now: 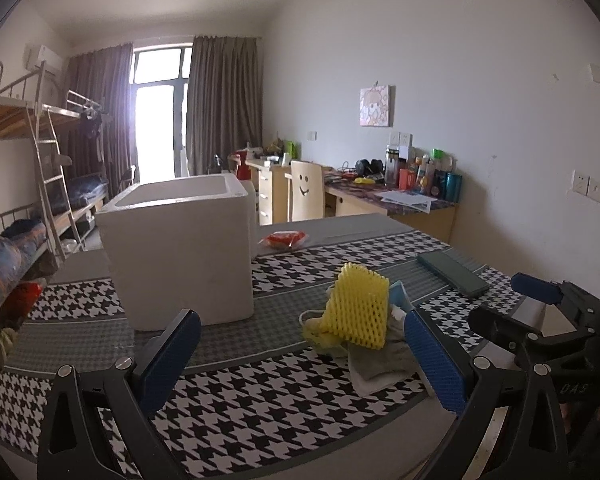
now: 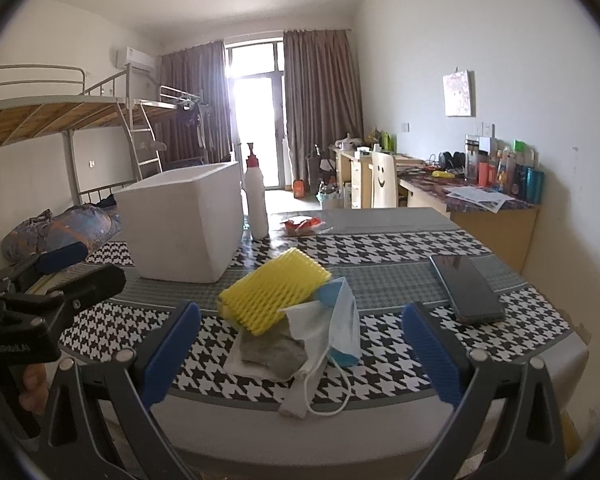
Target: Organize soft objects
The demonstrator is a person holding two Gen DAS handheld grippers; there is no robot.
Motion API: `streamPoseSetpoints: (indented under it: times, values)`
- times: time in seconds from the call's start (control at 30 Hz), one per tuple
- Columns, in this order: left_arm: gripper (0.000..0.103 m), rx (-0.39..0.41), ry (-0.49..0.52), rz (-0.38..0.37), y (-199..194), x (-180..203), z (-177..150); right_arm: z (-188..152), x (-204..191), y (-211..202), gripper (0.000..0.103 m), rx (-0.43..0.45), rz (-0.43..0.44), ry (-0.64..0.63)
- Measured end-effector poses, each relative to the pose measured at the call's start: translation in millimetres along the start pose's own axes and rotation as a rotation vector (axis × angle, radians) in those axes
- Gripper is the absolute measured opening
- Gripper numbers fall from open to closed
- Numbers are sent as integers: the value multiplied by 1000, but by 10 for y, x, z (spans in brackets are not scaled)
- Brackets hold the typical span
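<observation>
Both tongs spread wide, holding nothing, before the soft pile

Right tongs (image 2: 300, 336) may drag the mask (image 2: 336, 320) when lifting the yellow foam net (image 2: 272, 296); left tongs (image 1: 300, 352) also wait.

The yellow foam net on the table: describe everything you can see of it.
The yellow foam net is a flattened sleeve of soft-looking foam mesh with diamond-shaped holes. It lies tilted on top of the pile of soft things, leaning on a grey cloth and touching a blue and white face mask. It sits on the checked tablecloth, in front of the white foam box. Neither gripper touches it.
</observation>
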State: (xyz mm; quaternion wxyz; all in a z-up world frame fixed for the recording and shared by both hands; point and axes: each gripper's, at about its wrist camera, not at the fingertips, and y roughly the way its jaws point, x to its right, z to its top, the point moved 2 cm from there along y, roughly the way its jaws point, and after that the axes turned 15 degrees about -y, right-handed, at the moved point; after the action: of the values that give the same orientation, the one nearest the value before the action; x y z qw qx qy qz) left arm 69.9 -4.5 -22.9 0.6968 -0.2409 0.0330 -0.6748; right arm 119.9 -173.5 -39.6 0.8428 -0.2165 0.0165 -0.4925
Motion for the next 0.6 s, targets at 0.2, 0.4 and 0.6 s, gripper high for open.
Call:
streamPoseSetpoints:
  times: [0.2,0.4,0.6]
  values:
    - [102,-51,14,-1,207,11,28,-12,77,166,102,-34,6,12]
    - [102,-98,30,-8,409,48,42,-51,137,320,102,-76,6,29]
    - [102,-137,39,-15,588,104,41,-68,199,420,102,-104,1,38]
